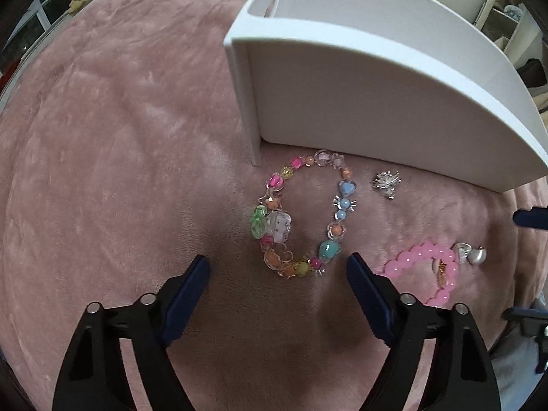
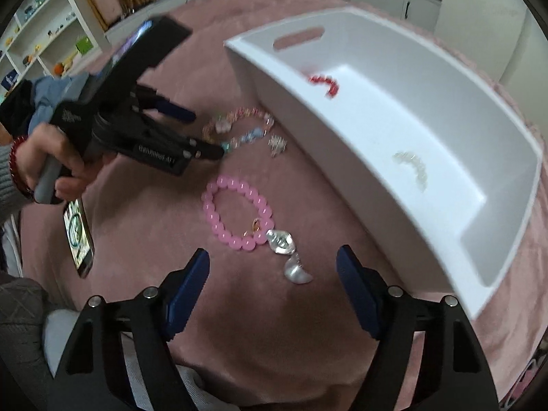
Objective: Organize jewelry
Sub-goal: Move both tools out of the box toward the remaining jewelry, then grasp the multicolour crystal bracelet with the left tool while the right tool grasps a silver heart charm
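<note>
Multicolour charm bracelet (image 1: 301, 217) lies flat on pink plush blanket (image 1: 120, 171), just in front of the white tray's (image 1: 376, 102) near wall, w/ the left gripper (image 1: 277, 267) poised over its near edge, fingers spread wide and holding nothing. A small silver brooch (image 1: 387, 181) sits to the bracelet's right, close to the tray wall. Further right, a pink bead bracelet (image 1: 428, 270) lies apart from the charm one, touching a silver pendant (image 1: 471, 253) at its far side.

Right wrist view: right gripper (image 2: 272, 263) hangs above the blanket near the silver pendant (image 2: 289, 253) and pink bead bracelet (image 2: 238, 214), fingers parted, nothing between them. Inside the tray (image 2: 342, 144), a red bead bracelet (image 2: 323, 82) rests toward the handle-slot end and a clear bead bracelet (image 2: 412, 167) further along the floor. At left, a hand (image 2: 51, 164) grips the left gripper's handle; a phone (image 2: 78, 236) lies on the blanket below it.
</note>
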